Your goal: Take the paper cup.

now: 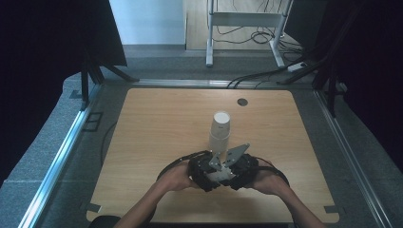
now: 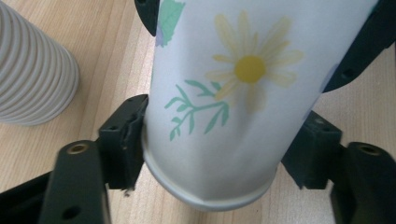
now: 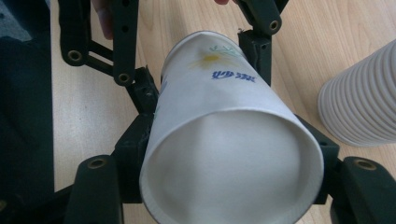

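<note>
Both my grippers clamp one daisy-printed paper cup (image 2: 219,93), held on its side just above the desk (image 1: 142,142) near its near edge. My left gripper (image 2: 215,154) has its jaws closed at the cup's base; my right gripper (image 3: 233,163) grips near the open rim. I judge this a hand-over: next, one gripper must release. The ribbed cup stack (image 1: 220,129) stands close behind, toward the far edge, and could be knocked.

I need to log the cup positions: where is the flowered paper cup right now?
The flowered paper cup lies on its side between both grippers, left gripper and right gripper, near the table's front edge, just in front of the stack of cups.
</note>
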The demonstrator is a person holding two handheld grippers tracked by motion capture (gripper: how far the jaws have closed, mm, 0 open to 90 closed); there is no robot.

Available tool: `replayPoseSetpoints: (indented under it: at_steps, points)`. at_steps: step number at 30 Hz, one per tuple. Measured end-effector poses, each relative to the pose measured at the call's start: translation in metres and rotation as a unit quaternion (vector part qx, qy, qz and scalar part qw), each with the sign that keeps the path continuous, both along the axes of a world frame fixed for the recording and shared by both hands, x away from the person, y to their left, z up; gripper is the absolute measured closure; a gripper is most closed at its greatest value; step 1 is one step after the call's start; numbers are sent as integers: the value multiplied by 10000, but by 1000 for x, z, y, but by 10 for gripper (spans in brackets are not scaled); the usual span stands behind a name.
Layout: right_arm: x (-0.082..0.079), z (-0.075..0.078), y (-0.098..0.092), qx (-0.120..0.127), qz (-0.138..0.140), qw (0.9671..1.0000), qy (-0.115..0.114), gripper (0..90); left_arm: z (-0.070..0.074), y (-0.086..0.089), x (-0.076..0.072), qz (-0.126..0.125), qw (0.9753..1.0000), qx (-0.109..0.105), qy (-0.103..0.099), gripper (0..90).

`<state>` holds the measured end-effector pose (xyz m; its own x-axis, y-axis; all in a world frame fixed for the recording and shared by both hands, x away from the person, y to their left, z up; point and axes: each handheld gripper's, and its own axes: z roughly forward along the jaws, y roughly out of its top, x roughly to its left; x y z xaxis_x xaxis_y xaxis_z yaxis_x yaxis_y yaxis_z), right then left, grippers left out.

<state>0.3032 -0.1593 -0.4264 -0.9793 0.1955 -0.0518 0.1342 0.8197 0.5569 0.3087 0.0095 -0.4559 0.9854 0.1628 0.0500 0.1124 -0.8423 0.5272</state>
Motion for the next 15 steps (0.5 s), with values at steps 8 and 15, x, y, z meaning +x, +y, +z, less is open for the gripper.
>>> replayPoseSetpoints:
  at_steps: [8, 15]
  points:
    - [1, 4, -8, 249, -83, 9996, 57, 362, 4, 13, 4, 88, 9984, -544, 159, 141]
    - [2, 12, -24, 881, -148, 9960, 75, 363, 10, 26, 4, 169, 9911, -1274, 339, 133]
